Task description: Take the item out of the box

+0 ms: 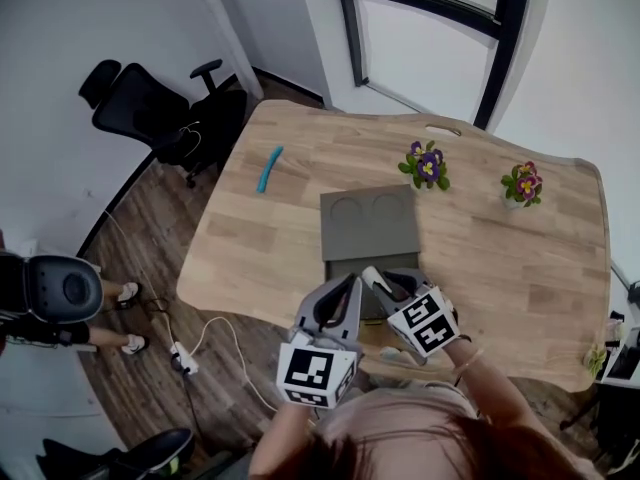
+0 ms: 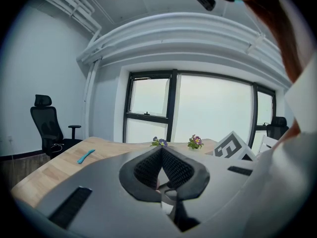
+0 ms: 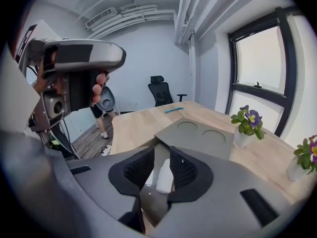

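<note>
Grey box lies open on the wooden worktop, lid folded back, so the right tongs hover jaws-apart over the white item inside, not touching it, while the left tongs hang aside, pressed together on nothing.

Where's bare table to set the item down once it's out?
Widest bare patch: the table right of the open lid, bordered by the right flower pot and the near edge. Another lies between the lid and the teal strip. Crowded: around the box and between lid and left flower pot.
</note>
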The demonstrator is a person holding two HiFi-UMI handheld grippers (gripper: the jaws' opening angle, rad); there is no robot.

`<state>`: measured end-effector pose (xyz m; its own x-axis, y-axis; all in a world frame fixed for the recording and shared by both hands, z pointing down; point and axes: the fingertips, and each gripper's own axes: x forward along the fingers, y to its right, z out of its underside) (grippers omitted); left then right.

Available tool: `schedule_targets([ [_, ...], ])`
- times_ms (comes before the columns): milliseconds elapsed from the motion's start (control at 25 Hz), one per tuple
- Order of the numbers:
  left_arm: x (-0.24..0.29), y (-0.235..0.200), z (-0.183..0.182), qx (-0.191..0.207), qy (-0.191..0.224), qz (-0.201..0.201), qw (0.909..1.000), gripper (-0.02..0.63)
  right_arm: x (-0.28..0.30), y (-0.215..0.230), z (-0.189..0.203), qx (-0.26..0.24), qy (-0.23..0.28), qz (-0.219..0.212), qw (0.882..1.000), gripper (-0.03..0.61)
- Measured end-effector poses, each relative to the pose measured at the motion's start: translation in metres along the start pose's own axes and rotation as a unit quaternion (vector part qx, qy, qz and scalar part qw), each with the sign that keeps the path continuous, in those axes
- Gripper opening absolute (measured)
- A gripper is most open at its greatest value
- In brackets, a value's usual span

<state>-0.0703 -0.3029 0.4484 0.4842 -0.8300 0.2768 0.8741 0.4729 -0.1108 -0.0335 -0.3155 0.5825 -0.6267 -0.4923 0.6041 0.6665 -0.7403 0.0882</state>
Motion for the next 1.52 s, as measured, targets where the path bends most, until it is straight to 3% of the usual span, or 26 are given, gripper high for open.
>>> schedule_targets([
  [1080, 0.009, -0.032, 0.030, -0.036, -0.032, -0.022, 0.9986, -0.005, 0.076, 0.006, 0.077, 0.000, -0.162, -0.026, 0.986, 0.161],
  [1520, -0.003, -0.046, 0.039, -0.054, -0.035, -0.043, 0.9970, -0.005, 0.087, 0.011, 0.087, 0.001, -0.204, -0.014, 0.979, 0.132],
])
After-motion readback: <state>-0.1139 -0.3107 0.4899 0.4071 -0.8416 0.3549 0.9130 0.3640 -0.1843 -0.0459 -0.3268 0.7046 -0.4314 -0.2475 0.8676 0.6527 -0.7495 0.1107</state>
